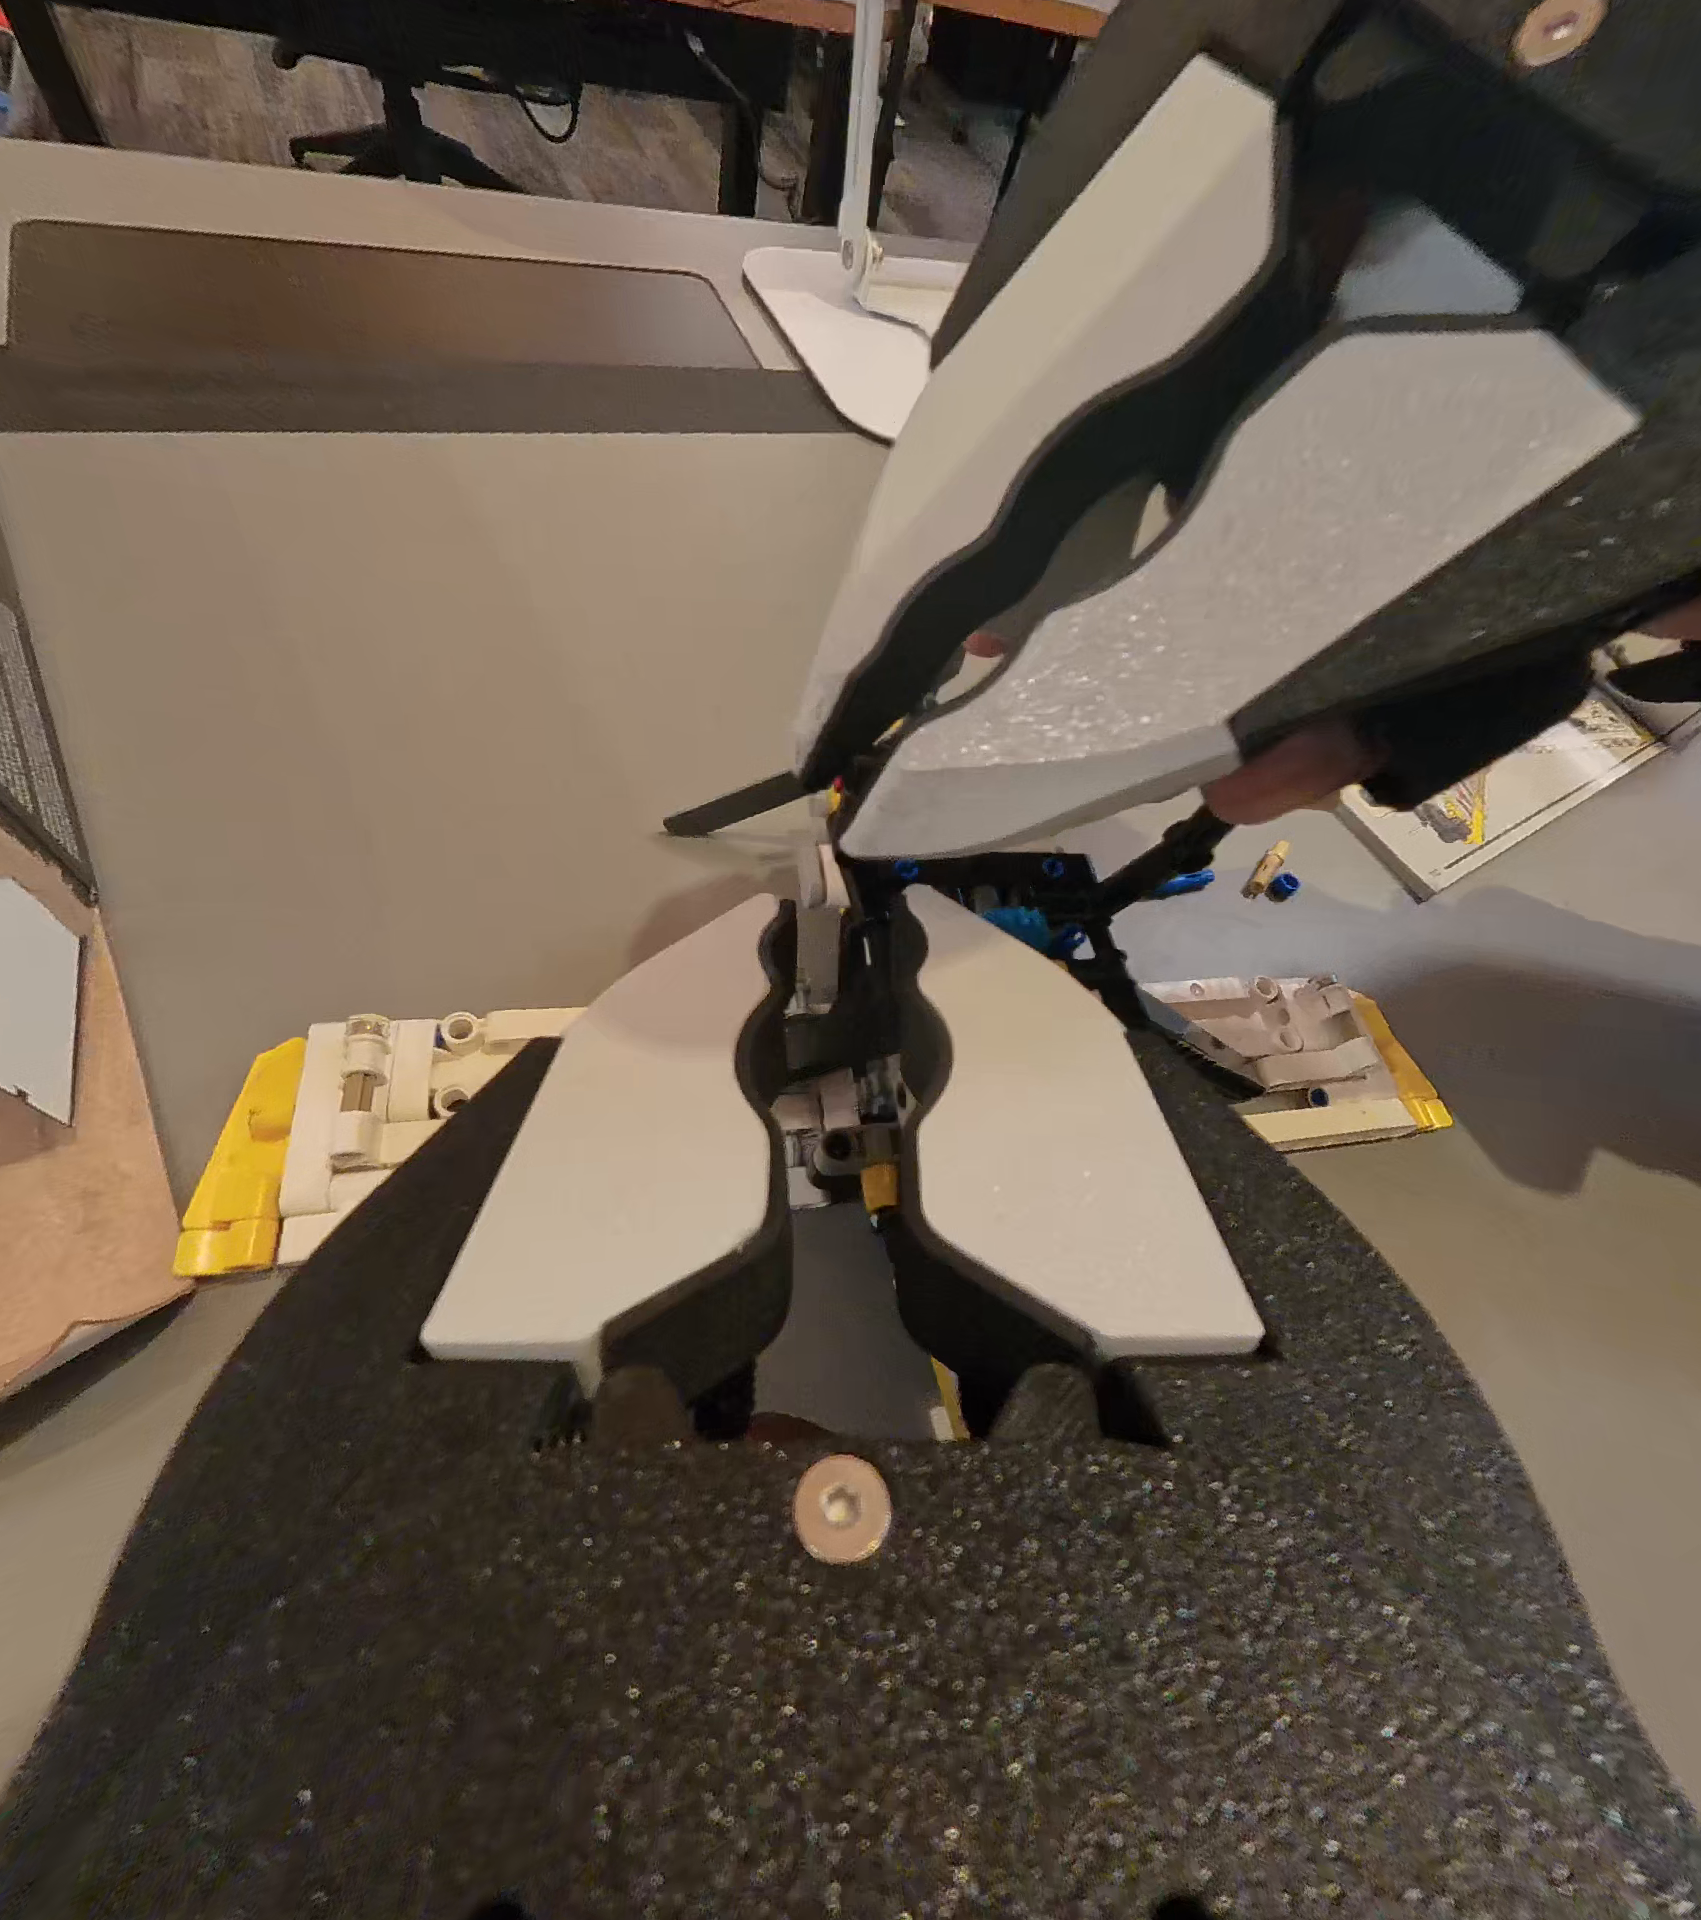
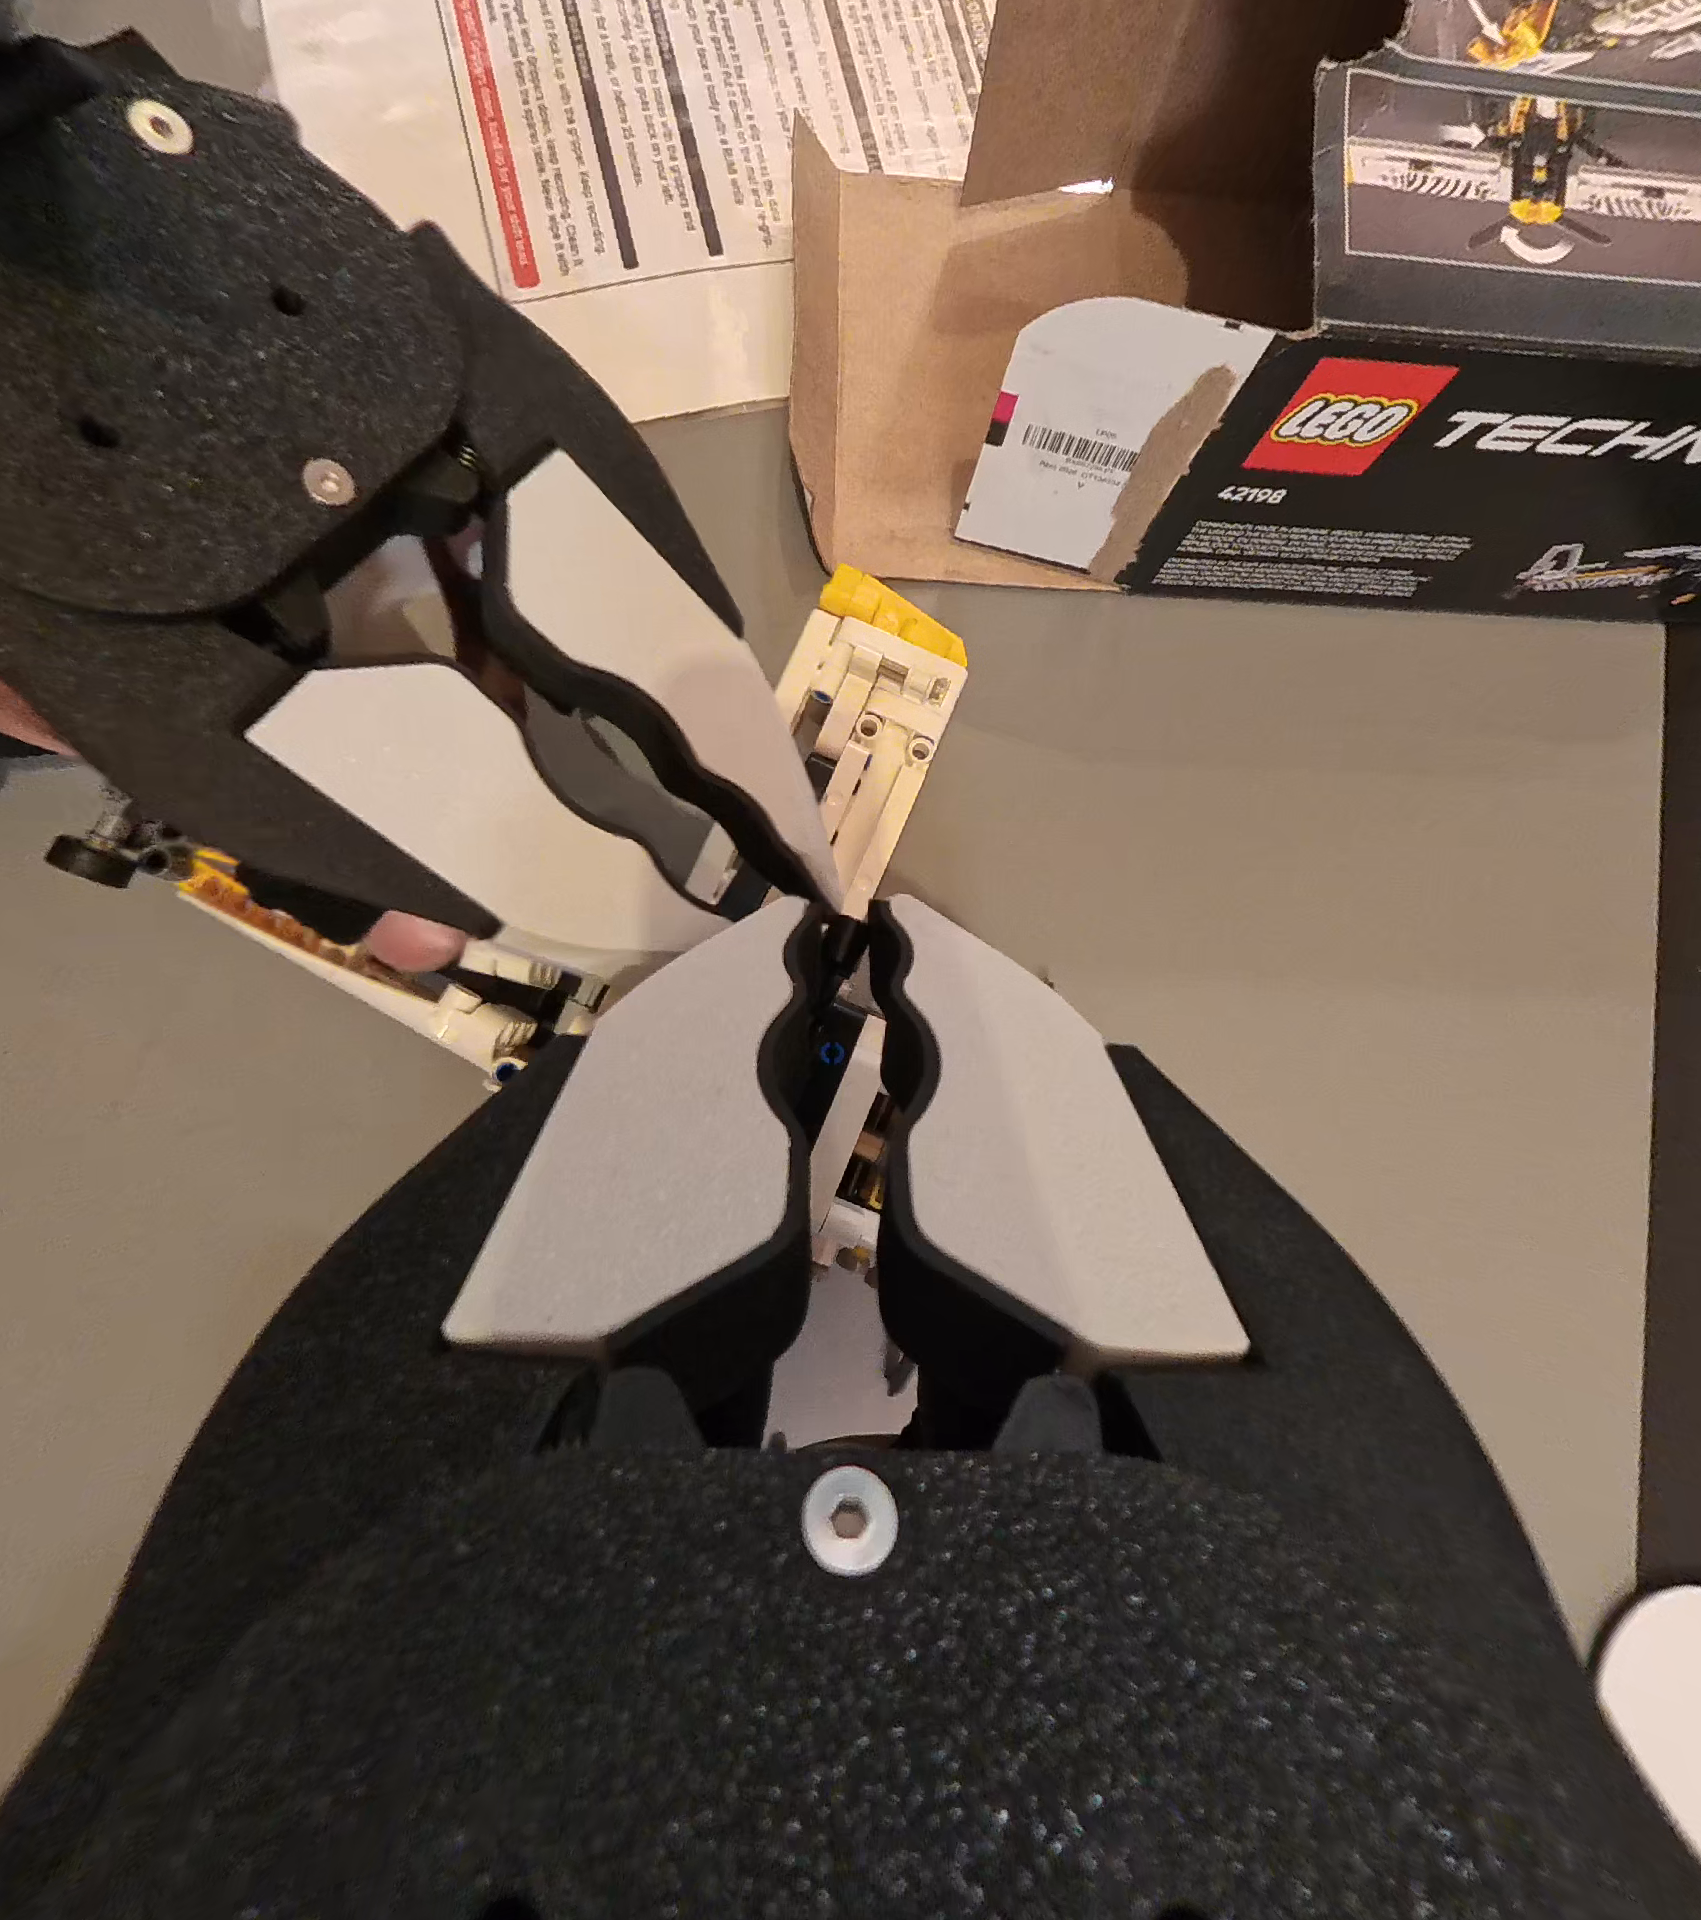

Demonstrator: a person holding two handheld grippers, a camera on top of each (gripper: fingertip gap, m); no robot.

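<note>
Brick-built plane model (image 1: 830, 1049), rigid but snap-jointed, is being clamped centrally by left tool (image 1: 841, 914); right tool (image 2: 841, 920) is being pinched on its black propeller part (image 2: 841, 940).

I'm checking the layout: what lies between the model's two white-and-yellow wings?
In the left wrist view, the left gripper and, between its fingers, the model's black-and-grey body.

Model's middle (image 1: 830, 1039) hidden, perhaps clamped.
</note>
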